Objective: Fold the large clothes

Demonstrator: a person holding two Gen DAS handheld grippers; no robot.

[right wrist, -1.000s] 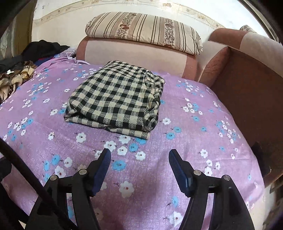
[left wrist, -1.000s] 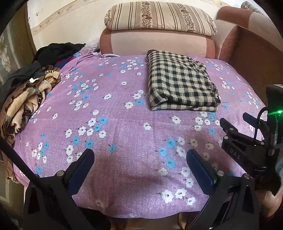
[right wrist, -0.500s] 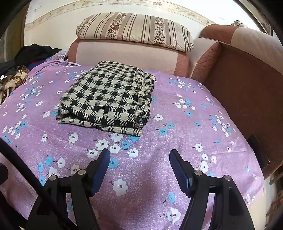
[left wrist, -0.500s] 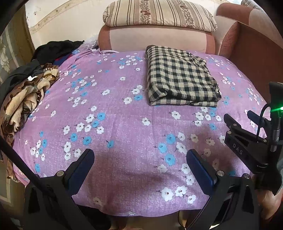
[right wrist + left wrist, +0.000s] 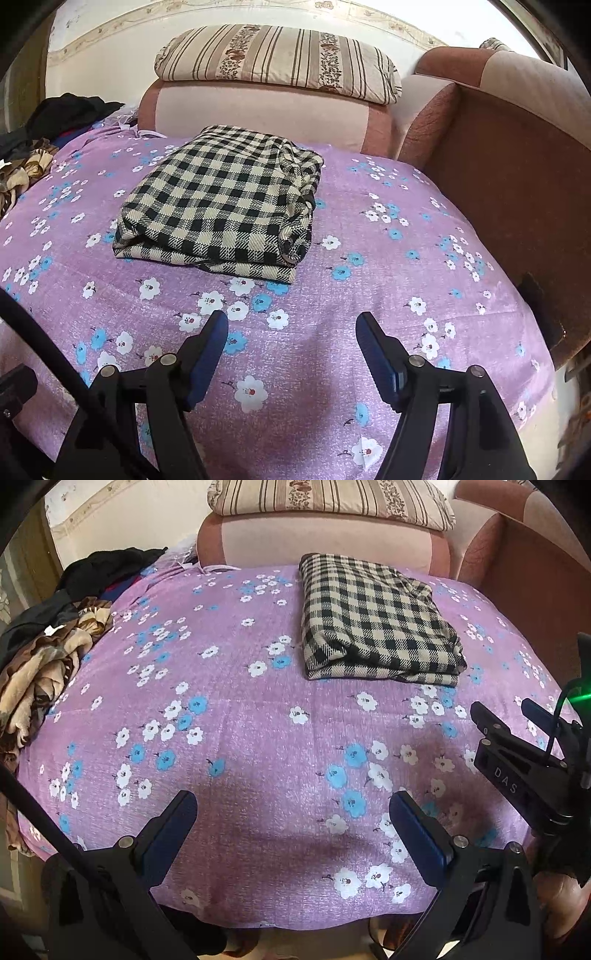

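Note:
A black and cream checked garment [image 5: 373,620] lies folded into a thick rectangle on the purple flowered bedcover [image 5: 240,720], towards the far right; it also shows in the right wrist view [image 5: 225,203]. My left gripper [image 5: 293,812] is open and empty above the near edge of the bed. My right gripper [image 5: 291,332] is open and empty, short of the garment's near edge; it also shows at the right of the left wrist view [image 5: 502,716].
A heap of unfolded brown, tan and black clothes [image 5: 48,653] lies at the bed's left edge. A striped pillow [image 5: 277,59] rests on the pink headboard [image 5: 258,114]. A brown sofa arm [image 5: 509,147] bounds the bed on the right.
Both grippers have drawn back towards the near edge of the bed and risen slightly. The folded garment has not moved. Both grippers stay open.

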